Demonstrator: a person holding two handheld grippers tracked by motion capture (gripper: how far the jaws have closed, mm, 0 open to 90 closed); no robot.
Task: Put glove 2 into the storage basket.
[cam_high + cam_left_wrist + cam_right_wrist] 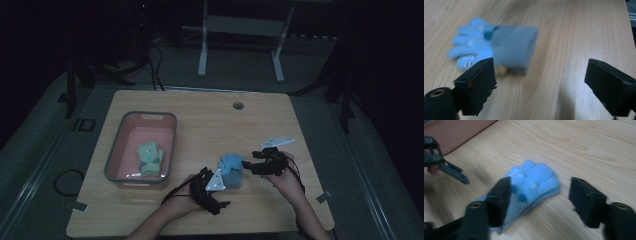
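Observation:
A light blue knitted glove (231,170) lies flat on the wooden table (210,120), near its front edge. In the left gripper view the glove (499,47) has its grey-blue cuff turned toward me, just beyond the left jaw. My left gripper (541,85) is open over bare wood, and it sits just left of the glove in the high view (212,192). My right gripper (541,200) is open too, with the glove's (534,185) finger end between and ahead of its jaws. It comes in from the glove's right (252,166).
A pink bin with a grey rim (120,145) stands at the table's left and holds a green glove (150,159). Its corner (456,130) appears in the right gripper view, as does part of the left gripper (439,160). A cable hole (238,105) is at the back.

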